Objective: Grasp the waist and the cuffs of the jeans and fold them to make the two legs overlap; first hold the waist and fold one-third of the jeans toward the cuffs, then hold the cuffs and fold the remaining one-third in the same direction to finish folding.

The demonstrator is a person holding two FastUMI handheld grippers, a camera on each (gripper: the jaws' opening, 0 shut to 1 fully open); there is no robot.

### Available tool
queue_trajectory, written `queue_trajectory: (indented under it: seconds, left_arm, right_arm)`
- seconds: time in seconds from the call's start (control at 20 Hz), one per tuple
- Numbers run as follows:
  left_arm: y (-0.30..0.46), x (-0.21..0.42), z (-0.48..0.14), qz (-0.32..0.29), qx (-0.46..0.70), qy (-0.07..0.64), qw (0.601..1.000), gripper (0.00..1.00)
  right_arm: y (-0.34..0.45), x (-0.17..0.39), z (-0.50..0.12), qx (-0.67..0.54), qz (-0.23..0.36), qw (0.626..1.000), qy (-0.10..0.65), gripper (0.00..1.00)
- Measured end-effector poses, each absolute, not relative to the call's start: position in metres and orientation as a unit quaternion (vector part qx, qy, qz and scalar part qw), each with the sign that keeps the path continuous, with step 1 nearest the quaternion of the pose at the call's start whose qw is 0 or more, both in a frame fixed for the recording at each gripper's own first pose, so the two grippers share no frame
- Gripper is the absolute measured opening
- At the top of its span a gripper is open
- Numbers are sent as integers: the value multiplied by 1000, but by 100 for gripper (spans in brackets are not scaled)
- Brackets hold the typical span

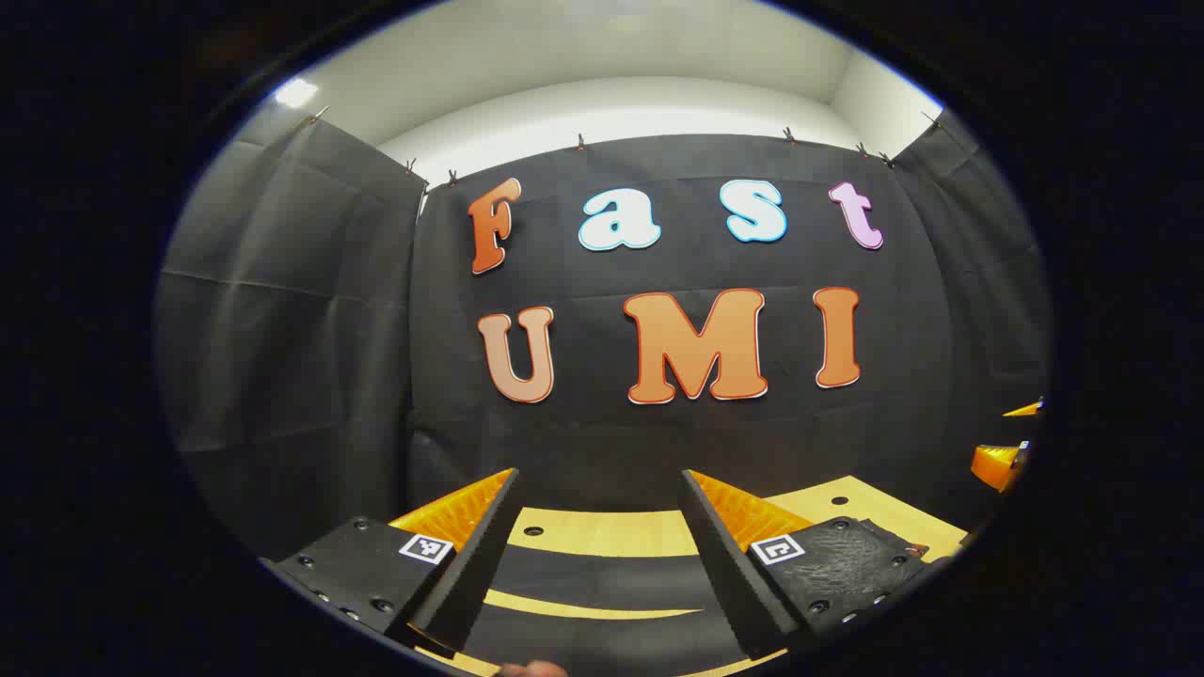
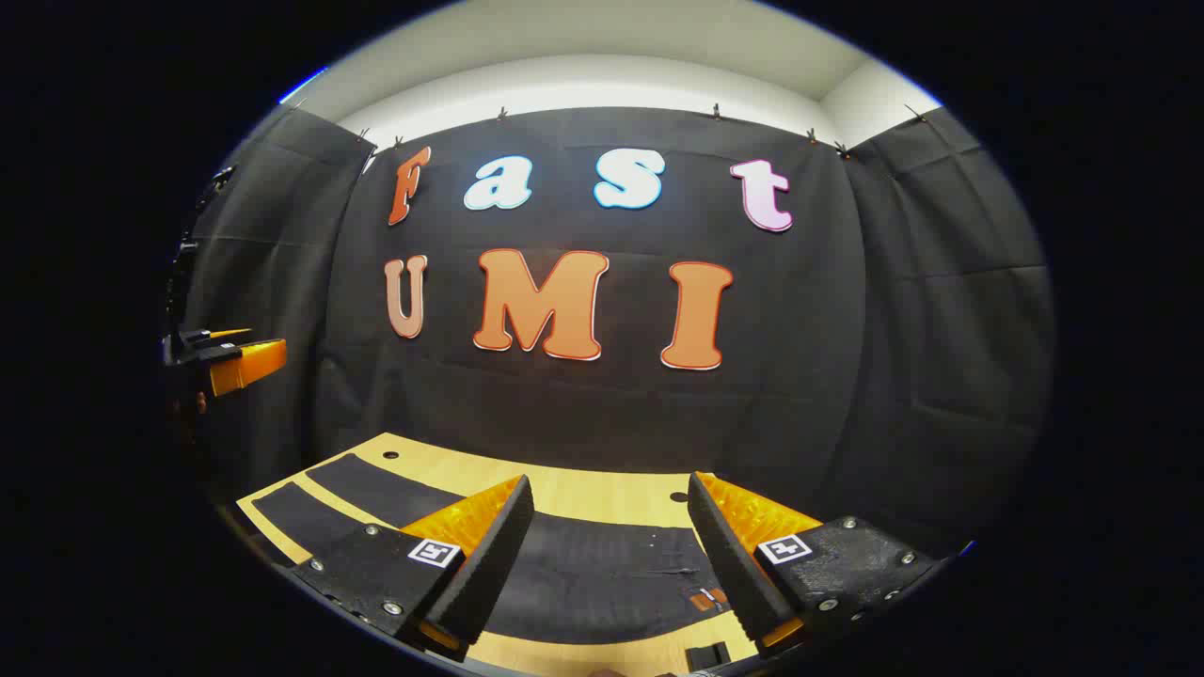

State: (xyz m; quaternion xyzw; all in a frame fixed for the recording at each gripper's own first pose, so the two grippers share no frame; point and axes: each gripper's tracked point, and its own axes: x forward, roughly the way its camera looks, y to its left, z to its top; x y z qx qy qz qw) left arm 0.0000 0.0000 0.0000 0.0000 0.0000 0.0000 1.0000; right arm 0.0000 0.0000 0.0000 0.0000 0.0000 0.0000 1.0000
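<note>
Dark jeans [image 2: 602, 574] lie flat on the wooden surface [image 2: 583, 491], bottom-centre of both views, legs apparently side by side, so no fold done yet. Left hand-held gripper [image 1: 602, 545] & right hand-held gripper [image 2: 611, 555] hover above, jaws wide apart, holding nothing; all three folds left.

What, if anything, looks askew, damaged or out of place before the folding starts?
Nothing stands out. The jeans lie flat and spread on the table, legs apart and unfolded. The left gripper and right gripper are both open above them, touching nothing.
</note>
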Motion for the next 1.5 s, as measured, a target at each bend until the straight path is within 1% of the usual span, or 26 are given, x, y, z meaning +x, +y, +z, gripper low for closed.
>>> queue_trajectory:
  seconds: [0.05,0.1,0.15,0.2,0.3,0.4,0.5,0.6,0.65,0.75,0.9,1.0,1.05,1.15,1.3,1.35,1.5]
  left_arm:
    - [4,1,-3,2,-7,-5,1000,98]
    - [6,4,-7,6,-12,-9,1000,99]
    - [9,9,-12,9,-14,-9,1000,99]
    - [12,16,-19,14,-13,-8,1000,99]
    - [16,31,-28,27,-8,-4,1000,99]
    - [22,50,-32,55,2,-3,998,98]
    - [28,67,-28,74,5,-21,997,98]
    - [34,86,-27,85,3,-25,996,98]
    - [35,97,-29,80,1,-23,997,99]
    - [38,124,-17,53,2,-39,998,99]
    - [48,156,7,14,5,-52,999,99]
    - [50,167,26,-9,1,-71,997,99]
    - [50,170,29,-16,-5,-75,997,98]
    - [47,172,18,-29,-20,-56,998,99]
    - [47,175,-26,-32,-42,-2,999,99]
    - [51,178,-45,-28,-47,21,998,99]
    - [72,181,-85,-1,-57,77,995,99]
  right_arm:
    - [9,9,-3,2,8,1000,7,94]
    - [16,17,-2,1,14,1000,8,100]
    - [20,27,0,0,17,1000,5,99]
    - [23,37,1,-1,18,1000,1,100]
    - [38,64,2,8,35,999,-2,99]
    - [52,91,5,12,52,999,2,99]
    - [70,111,14,13,77,997,-13,99]
    - [79,133,17,9,77,997,-14,100]
    - [83,142,15,11,70,997,-4,100]
    - [92,151,24,15,57,998,-7,99]
    - [81,153,42,27,5,1000,-9,100]
    - [70,149,59,32,-23,999,-29,99]
    - [61,147,57,32,-39,998,-28,99]
    - [50,140,43,35,-60,998,-3,99]
    - [33,133,9,33,-83,995,41,99]
    - [28,131,-3,35,-92,994,55,99]
    - [23,127,-39,66,-89,988,107,99]
